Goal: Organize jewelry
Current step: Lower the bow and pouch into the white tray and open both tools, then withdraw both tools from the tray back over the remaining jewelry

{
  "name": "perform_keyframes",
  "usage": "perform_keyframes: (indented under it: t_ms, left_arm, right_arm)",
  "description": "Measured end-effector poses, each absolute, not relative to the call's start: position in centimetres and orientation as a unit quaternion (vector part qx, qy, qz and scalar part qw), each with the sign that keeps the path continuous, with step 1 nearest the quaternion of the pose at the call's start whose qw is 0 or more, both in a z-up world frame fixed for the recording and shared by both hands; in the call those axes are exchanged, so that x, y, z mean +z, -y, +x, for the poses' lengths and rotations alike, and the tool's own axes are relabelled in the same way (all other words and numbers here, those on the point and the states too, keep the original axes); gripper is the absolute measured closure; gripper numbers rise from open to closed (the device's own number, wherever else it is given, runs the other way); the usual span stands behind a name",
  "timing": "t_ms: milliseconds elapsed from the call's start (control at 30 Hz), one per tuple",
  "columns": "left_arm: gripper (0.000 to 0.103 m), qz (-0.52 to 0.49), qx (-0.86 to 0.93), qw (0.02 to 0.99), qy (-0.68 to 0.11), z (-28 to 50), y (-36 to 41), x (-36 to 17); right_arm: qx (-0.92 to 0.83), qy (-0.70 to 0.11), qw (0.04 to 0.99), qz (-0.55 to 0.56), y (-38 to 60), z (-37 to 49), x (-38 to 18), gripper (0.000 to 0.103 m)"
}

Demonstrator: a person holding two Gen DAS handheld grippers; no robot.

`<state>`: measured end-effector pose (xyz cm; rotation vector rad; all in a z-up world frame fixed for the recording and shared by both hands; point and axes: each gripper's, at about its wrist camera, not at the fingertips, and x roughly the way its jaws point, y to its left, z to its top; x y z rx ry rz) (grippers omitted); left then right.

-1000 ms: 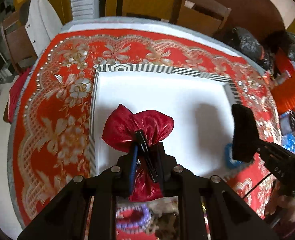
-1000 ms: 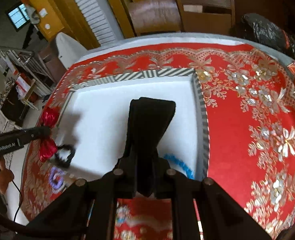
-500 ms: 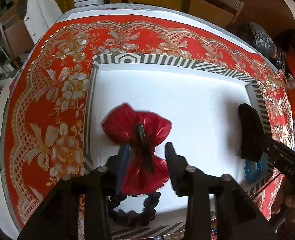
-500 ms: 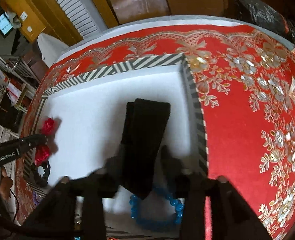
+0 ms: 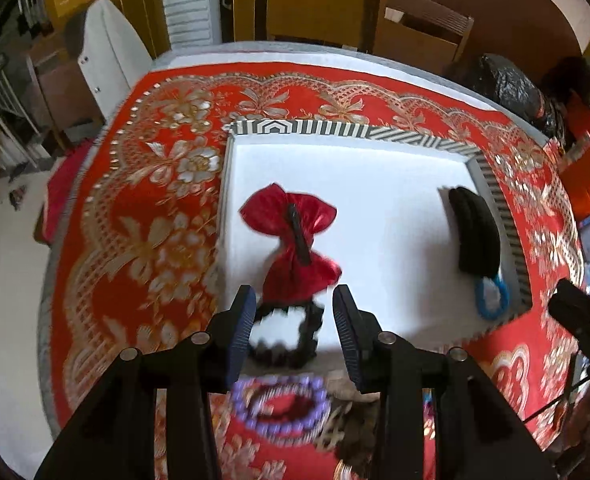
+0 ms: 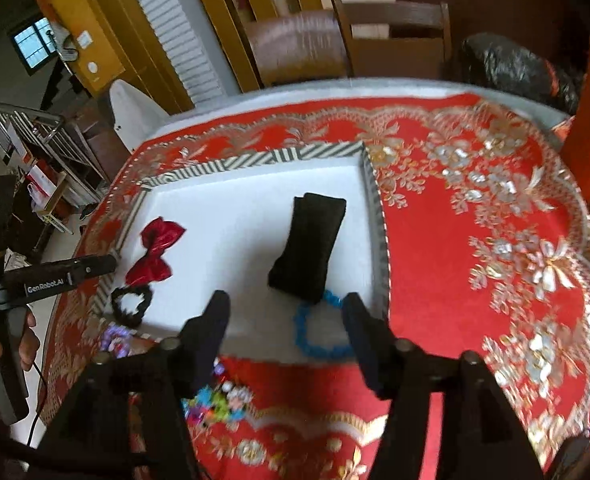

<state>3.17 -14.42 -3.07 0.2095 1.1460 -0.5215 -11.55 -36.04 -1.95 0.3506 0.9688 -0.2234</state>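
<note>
A white tray with a striped rim [image 5: 303, 127] [image 6: 255, 160] lies on the red tablecloth. In it lie a red bow hair clip [image 5: 291, 236] [image 6: 157, 252], a black scrunchie [image 5: 285, 336] [image 6: 131, 304], a black folded pouch [image 5: 475, 232] [image 6: 311, 248] and a blue bead bracelet [image 5: 491, 296] [image 6: 319, 332]. My left gripper [image 5: 293, 324] is open and empty, above the scrunchie, just short of the bow. My right gripper [image 6: 287, 332] is open and empty, over the bracelet, near the pouch's near end.
A purple bead bracelet [image 5: 279, 408] [image 6: 115, 338] lies on the cloth before the tray. Colourful small beads [image 6: 211, 400] lie near the right gripper. Wooden chairs [image 5: 419, 28] and black bags [image 5: 511, 88] stand behind the table.
My left gripper opened, let go of the red bow in the tray and drew back. My right gripper opened, let go of the black pouch and drew back.
</note>
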Motion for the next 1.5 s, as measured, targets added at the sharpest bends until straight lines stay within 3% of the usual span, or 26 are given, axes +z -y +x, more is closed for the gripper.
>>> perform_keyframes:
  t_ms: [467, 800, 1500]
  left_arm:
    - [0.078, 0.112, -0.252, 0.816, -0.508, -4.1, 9.7, -1.3]
    - [0.078, 0.074, -0.264, 0.801, -0.531, -5.8, 6.2, -1.5]
    - [0.078, 0.061, -0.320, 0.762, -0.559, -9.0, 8.8, -3.3]
  right_arm:
    - [-0.102, -0.453, 0.873, 0.152, 29.9, -17.9, 0.6, 0.039]
    - [-0.095, -0.445, 0.884, 0.109, 26.4, -21.1, 0.5, 0.038]
    - [-0.103, -0.463, 0.871, 0.125, 26.7, -22.5, -1.7, 0.035]
